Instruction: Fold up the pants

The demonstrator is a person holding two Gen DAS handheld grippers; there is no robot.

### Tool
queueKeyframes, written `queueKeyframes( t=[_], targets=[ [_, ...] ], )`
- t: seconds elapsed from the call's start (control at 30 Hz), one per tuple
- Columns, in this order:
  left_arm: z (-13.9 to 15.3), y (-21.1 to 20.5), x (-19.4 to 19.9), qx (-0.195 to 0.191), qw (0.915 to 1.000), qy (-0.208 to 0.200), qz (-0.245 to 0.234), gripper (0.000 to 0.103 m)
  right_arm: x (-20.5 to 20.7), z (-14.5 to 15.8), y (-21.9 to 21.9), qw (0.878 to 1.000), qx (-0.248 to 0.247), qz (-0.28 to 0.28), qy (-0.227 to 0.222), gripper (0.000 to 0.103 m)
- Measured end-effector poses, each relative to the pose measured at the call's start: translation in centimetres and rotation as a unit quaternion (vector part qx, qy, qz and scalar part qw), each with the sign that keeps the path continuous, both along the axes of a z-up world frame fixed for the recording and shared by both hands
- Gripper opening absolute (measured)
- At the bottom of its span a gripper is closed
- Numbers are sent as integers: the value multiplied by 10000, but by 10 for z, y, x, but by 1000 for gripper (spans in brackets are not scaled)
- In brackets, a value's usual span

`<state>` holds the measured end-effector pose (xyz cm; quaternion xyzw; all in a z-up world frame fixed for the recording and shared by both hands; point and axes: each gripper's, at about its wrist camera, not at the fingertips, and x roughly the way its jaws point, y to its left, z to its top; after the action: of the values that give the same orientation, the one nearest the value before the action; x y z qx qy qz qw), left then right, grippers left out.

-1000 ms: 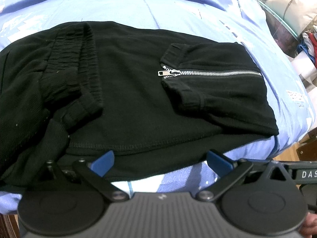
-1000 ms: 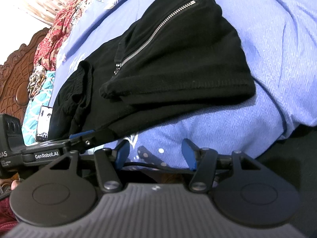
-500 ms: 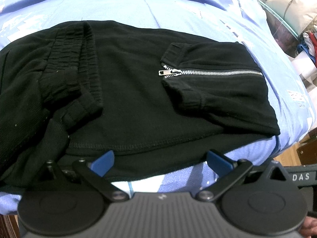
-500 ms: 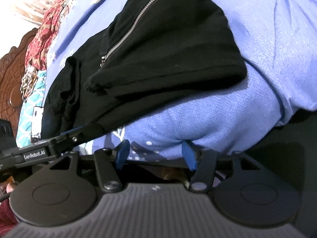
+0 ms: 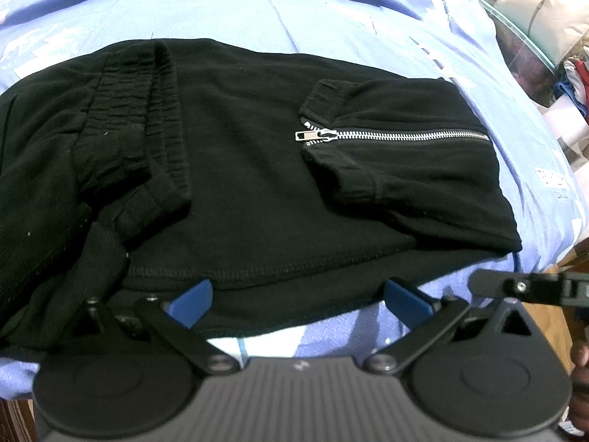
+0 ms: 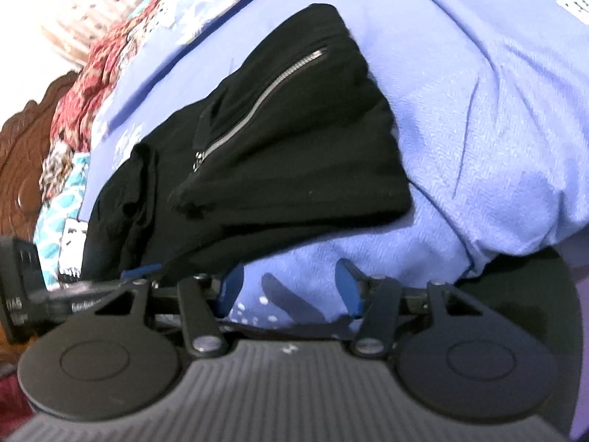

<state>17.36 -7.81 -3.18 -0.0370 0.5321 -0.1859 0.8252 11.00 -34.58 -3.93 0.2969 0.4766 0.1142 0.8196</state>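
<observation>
Left wrist view: pants [image 5: 257, 184] lie folded on the bed [image 5: 331, 18]; both grippers [image 5: 298, 300] [image 6: 289, 289] gape empty at six o'clock. Likely next: grip the near hem.

1. From my left wrist view the light is soft and even; the blue bedsheet [image 5: 331, 11] reads clearly.
2. The black pants [image 5: 257, 184] swallow detail, though I can pick out the zipper [image 5: 397, 135] sharply.
3. My right wrist view is smeared by motion blur; the pants [image 6: 294, 154] edges look soft.
4. Its far left corner is blown out white.
5. Both views bulge with fisheye bending at the edges.
</observation>
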Motion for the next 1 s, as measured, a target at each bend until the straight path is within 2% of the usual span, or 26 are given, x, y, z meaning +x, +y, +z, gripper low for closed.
queueKeyframes(
  t=[0.17,0.37,1.0],
  targets=[
    [0,1,0,-5,10000,2,15,103,3,1,6,9999,-152,47,-50,59],
    [1,3,0,-41,10000,3,22,103,3,-1,-1,10000,-12,-92,-10,59],
    [1,3,0,-19,10000,-8,-4,103,3,0,0,9999,-41,-142,1,59]
  ],
)
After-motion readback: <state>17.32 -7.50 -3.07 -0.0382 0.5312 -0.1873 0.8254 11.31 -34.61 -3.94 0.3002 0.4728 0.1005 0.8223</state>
